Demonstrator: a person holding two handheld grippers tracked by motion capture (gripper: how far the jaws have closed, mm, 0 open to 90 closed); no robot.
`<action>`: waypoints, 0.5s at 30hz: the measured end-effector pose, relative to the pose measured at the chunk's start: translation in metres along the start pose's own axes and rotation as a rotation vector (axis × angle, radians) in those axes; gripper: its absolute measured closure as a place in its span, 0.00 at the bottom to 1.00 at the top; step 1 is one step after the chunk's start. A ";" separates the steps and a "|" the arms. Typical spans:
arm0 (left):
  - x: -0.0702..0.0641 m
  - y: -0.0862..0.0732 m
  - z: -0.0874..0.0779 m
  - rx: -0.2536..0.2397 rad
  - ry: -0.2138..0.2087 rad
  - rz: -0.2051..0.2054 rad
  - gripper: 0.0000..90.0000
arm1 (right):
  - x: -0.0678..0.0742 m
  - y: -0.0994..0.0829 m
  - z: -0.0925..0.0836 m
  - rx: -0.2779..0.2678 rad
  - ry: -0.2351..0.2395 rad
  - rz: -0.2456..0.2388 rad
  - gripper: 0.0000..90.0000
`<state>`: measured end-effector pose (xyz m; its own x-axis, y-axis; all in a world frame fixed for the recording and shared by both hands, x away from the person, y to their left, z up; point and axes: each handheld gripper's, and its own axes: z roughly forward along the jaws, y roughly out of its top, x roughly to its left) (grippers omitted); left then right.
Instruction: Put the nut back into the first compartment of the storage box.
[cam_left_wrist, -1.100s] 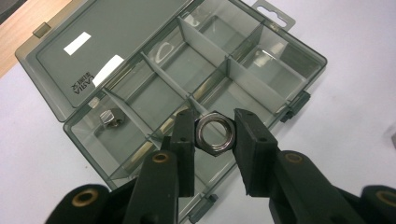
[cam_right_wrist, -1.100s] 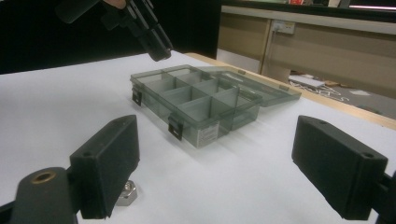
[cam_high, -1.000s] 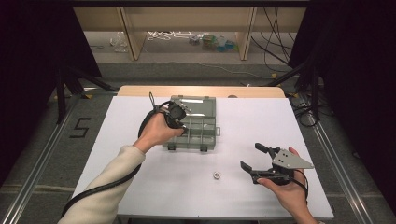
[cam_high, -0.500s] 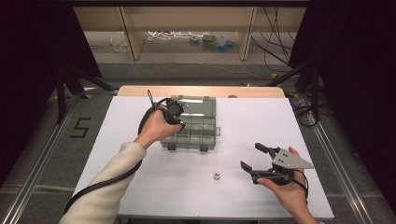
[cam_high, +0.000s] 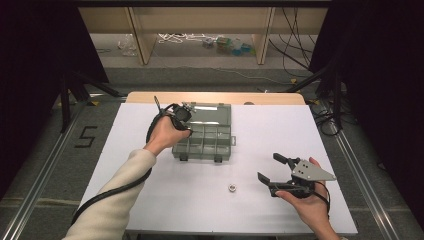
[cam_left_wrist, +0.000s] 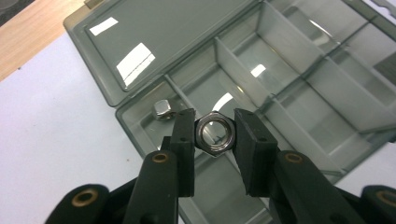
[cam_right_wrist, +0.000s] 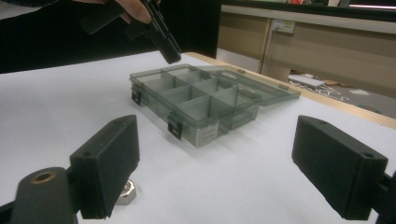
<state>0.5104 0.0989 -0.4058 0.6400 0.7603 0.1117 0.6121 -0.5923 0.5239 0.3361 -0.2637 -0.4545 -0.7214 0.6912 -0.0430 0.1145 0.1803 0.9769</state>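
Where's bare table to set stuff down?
Free: the white tabletop left of the open grey plastic organizer box, and right of it up to the far edge. Crowded: near side around the loose steel nut and right gripper.

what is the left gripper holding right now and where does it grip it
The left gripper pinches a silver metal hex nut by two opposite flats.

Left gripper (cam_left_wrist: 214, 135) clamped, right gripper (cam_right_wrist: 215, 168) wide.

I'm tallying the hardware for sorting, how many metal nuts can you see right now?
3. One nut is clamped between the left gripper's fingers over the open organizer box. A second lies in a corner compartment. A third sits on the table near the right gripper. Others may be hidden.
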 end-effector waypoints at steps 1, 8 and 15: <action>0.001 0.000 0.001 -0.001 0.005 -0.004 0.78 | -0.001 0.001 -0.001 0.020 0.012 -0.006 0.18; 0.005 0.000 0.005 0.000 0.036 -0.018 0.78 | -0.001 0.000 0.000 0.016 0.021 -0.008 0.18; 0.008 -0.001 0.012 0.013 0.044 -0.045 0.78 | -0.001 0.000 0.000 0.017 0.018 -0.008 0.18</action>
<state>0.5206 0.1027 -0.4153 0.5910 0.7969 0.1253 0.6458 -0.5605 0.5184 0.3365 -0.2647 -0.4542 -0.7348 0.6767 -0.0471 0.1202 0.1983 0.9728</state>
